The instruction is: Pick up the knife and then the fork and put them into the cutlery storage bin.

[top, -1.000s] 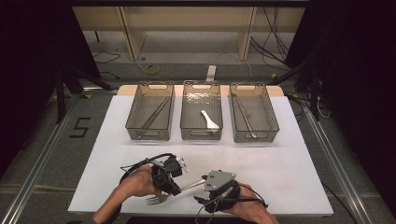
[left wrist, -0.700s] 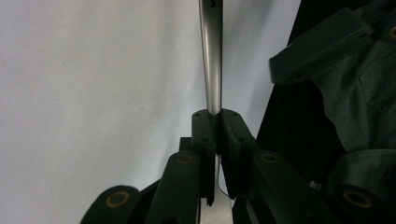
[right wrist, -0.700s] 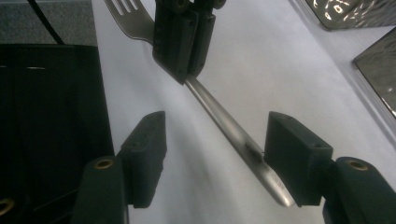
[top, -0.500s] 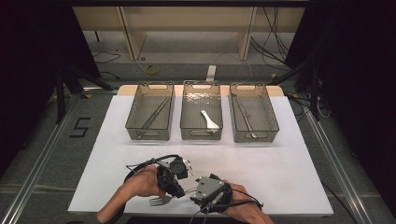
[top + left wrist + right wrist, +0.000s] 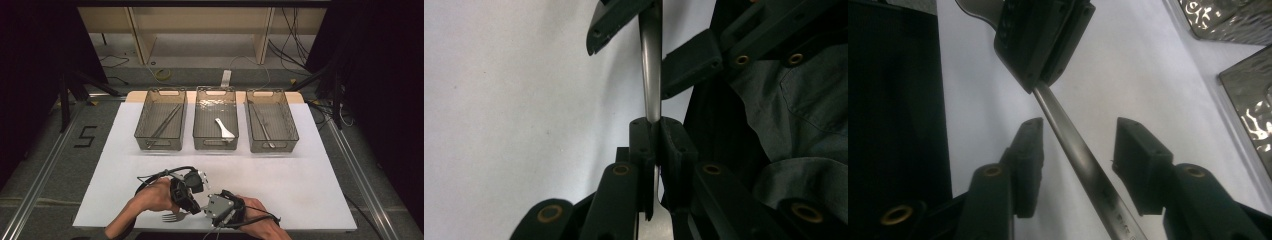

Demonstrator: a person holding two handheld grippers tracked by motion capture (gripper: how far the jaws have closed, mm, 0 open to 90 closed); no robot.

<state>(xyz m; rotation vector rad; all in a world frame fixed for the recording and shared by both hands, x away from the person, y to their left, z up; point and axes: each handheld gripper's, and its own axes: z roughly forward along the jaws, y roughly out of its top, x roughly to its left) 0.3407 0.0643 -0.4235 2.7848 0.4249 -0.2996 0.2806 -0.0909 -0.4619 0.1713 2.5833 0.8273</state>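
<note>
The left gripper (image 5: pixel 192 202) is clamped tight on a metal fork (image 5: pixel 172 217); in the left gripper view its two pads meet on the fork's handle (image 5: pixel 651 75), which runs straight up out of the grip. The right gripper (image 5: pixel 1078 150) sits around that same handle farther along. Its jaws have just been closing, yet they stand apart, a gap showing on each side of the shaft, the pads not pressing on it. In the right gripper view the handle (image 5: pixel 1083 160) slants between those jaws up into the left gripper's closed pads (image 5: pixel 1040 40).

From the high view, both hands are low at the near edge of the white surface (image 5: pixel 300 180), close together, the fork's tines poking out to the left just above the surface.

Well beyond, three clear bins sit in a row: the left bin (image 5: pixel 145 115) holds long thin utensils, the middle bin (image 5: pixel 201 120) a white spoon (image 5: pixel 225 129), the right bin (image 5: pixel 290 122) another slim utensil.
</note>
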